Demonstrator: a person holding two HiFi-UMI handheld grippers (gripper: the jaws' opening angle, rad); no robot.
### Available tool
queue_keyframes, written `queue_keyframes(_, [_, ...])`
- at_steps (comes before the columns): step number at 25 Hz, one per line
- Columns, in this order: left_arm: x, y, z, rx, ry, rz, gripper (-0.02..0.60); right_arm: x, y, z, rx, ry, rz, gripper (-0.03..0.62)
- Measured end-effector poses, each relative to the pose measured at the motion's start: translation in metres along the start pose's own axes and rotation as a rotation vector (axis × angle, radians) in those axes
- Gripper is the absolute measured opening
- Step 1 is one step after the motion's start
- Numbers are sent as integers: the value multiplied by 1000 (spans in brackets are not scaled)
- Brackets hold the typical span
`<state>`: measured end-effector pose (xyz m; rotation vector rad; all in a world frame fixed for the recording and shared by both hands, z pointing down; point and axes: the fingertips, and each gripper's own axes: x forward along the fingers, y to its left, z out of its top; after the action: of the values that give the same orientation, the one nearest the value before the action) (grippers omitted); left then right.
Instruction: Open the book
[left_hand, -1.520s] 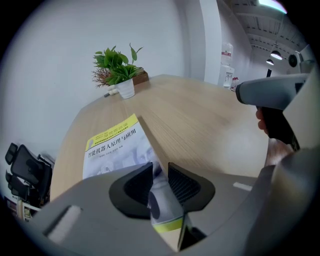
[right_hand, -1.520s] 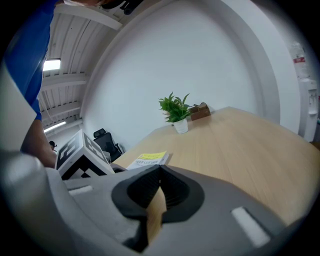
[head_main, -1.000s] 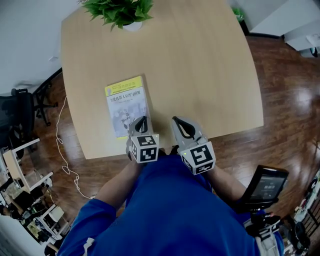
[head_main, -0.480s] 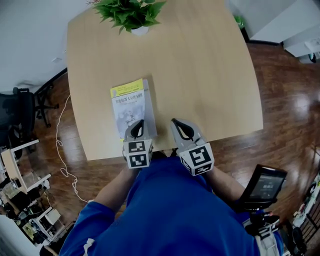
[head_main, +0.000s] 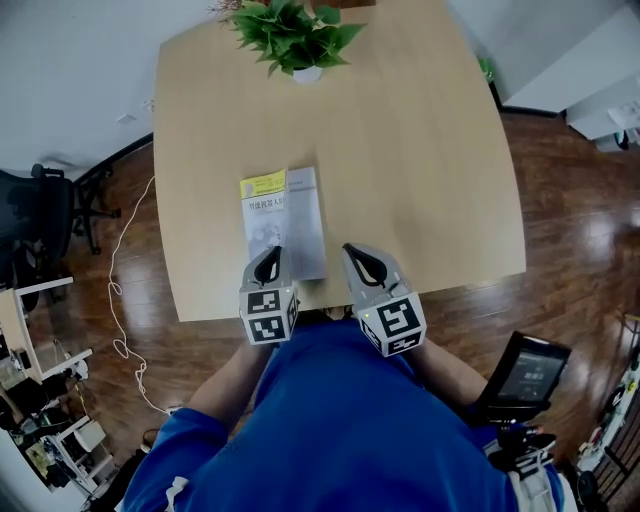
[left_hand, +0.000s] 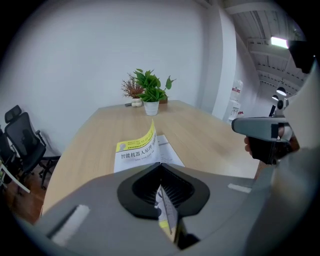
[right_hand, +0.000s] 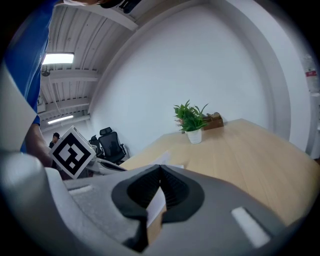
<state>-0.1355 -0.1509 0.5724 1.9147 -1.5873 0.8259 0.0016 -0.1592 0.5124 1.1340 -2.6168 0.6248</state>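
**Cover pinched at its near edge, hinge on the 9 o'clock side**

The book lies flat near the front edge of the table, its long axis running from 12 to 6 o'clock in the head view. Its yellow-topped front cover stands partly raised, with a white page bare on the 3 o'clock side, so the spine looks to sit at 9 o'clock.

The left gripper is at the book's 6 o'clock end. Its jaws are clamped on the cover's thin edge, which shows as a sheet between the pads in the left gripper view.

The right gripper sits just off the book at about 4 o'clock, jaws together on nothing.

The left is the working hand. To finish opening, the cover would likely need to swing over toward 9 o'clock.
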Motion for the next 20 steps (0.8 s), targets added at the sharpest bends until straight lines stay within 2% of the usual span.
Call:
queue_keyframes(8, [-19,40,-1,-73,-34,33,11,8,29,9,-35,-13,5,3])
queue_keyframes(20, [-42,89,-12,-123,-65,62,12,16,65,17,-86,-21,0,3])
